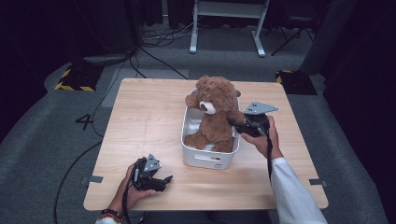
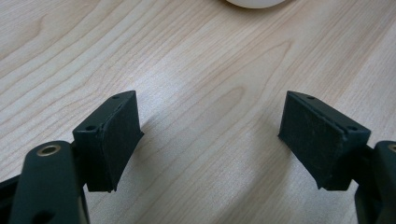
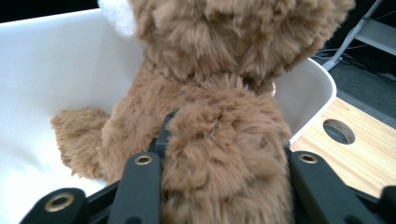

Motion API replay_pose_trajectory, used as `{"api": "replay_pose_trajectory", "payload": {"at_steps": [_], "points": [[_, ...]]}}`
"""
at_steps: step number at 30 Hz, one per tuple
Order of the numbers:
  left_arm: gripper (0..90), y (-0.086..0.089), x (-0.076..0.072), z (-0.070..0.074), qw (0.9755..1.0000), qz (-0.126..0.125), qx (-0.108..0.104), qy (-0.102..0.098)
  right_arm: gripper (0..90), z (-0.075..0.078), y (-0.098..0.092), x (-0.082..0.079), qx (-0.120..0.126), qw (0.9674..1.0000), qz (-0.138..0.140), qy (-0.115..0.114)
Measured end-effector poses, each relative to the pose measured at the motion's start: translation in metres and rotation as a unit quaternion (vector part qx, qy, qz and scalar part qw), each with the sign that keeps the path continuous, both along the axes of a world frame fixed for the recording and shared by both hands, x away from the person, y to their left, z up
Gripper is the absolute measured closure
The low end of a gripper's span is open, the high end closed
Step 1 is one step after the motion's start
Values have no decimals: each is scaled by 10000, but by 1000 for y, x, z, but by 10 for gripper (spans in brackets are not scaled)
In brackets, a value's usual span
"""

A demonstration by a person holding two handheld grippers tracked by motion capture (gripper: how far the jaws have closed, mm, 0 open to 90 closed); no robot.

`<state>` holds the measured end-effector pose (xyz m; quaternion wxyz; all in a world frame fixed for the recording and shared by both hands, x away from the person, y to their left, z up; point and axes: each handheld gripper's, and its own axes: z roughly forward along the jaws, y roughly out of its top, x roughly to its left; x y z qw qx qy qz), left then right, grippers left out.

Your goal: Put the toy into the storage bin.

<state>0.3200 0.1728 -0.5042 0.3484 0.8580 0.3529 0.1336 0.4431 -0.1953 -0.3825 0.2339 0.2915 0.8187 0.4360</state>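
A brown teddy bear (image 1: 215,112) sits upright in a white bin (image 1: 205,159) at the middle of the wooden table (image 1: 140,116). My right gripper (image 1: 235,122) comes in from the bear's right side, and its jaws are closed around the bear's furry arm (image 3: 224,186). In the right gripper view the bear's body (image 3: 219,56) rises against the bin's white wall (image 3: 46,70). My left gripper (image 1: 166,182) rests low near the table's front edge, left of the bin. It stands open (image 2: 210,135) over bare wood with nothing between its pads.
A round hole (image 3: 338,131) is cut in the tabletop beside the bin. The bin's rim (image 2: 254,2) lies just ahead of the left gripper. Bare wood stretches across the table's left half. Cables and a white desk frame (image 1: 226,28) lie on the floor beyond.
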Motion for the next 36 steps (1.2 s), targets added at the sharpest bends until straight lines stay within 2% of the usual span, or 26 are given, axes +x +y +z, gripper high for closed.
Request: {"api": "replay_pose_trajectory", "payload": {"at_steps": [10,21,30,36], "points": [[206,0,0,0,10000,5,-6,-10,533,1,-4,1,116,9999,-23,29],[206,0,0,0,10000,6,0,-6,468,7,-12,-2,206,9997,-96,-80],[205,0,0,0,10000,5,-4,-10,421,11,-21,-5,195,9997,13,-114],[206,0,0,0,10000,6,1,-6,389,14,-28,-9,146,9998,-10,-122]]}}
